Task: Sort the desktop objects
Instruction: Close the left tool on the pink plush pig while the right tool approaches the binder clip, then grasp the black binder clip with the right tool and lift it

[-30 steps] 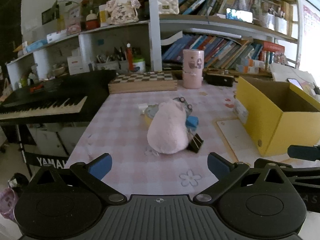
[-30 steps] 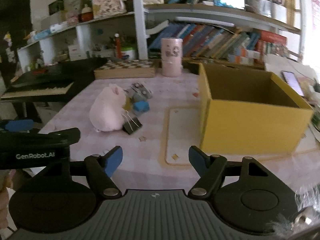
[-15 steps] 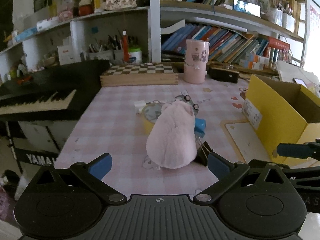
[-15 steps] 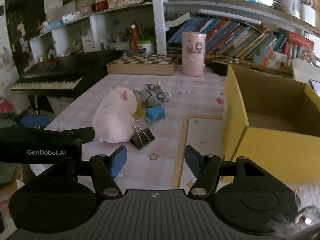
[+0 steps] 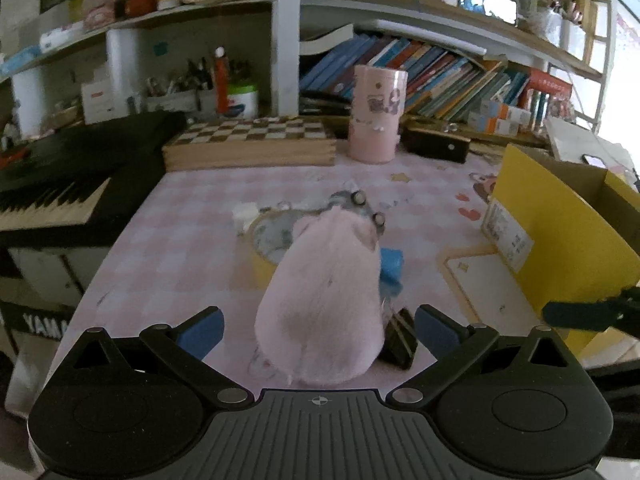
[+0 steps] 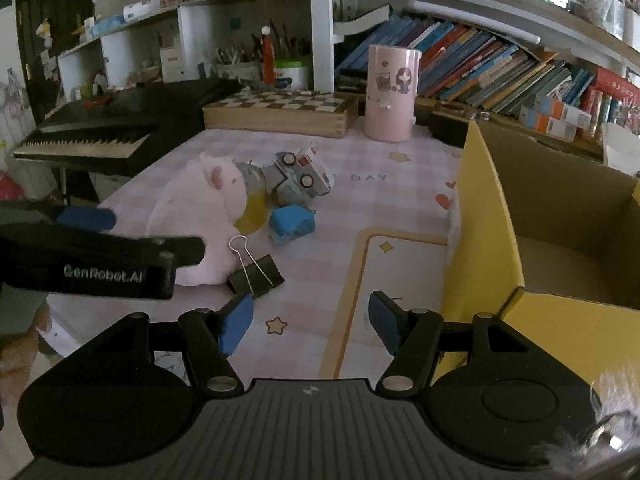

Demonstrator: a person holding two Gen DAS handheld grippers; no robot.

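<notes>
My left gripper (image 5: 318, 330) has its jaws spread wide, and the pink plush toy (image 5: 324, 300) sits between the blue pads without either one touching it. My right gripper (image 6: 310, 320) is also apart; its jaws have just been closing somewhat, with nothing between them but bare tablecloth and a printed star.

Just ahead of the right gripper's left pad (image 6: 236, 320) lies a black binder clip (image 6: 256, 274), its wire handles raised, resting against the base of the plush toy (image 6: 200, 216). Behind the toy I see a roll of yellow tape (image 6: 252, 208), partly hidden, then a blue block (image 6: 291, 224) just beside it and a small grey toy car (image 6: 300, 178) tipped on its side a little farther back.

To the right stands the open yellow cardboard box (image 6: 488, 216), its near corner close to my right gripper. All of this rests on a pink checked tablecloth (image 5: 180, 248). At the back edge I make out a wooden chessboard box (image 5: 252, 146) and a pink cylinder (image 5: 378, 114), with a black keyboard (image 5: 60, 184) off to the left.
</notes>
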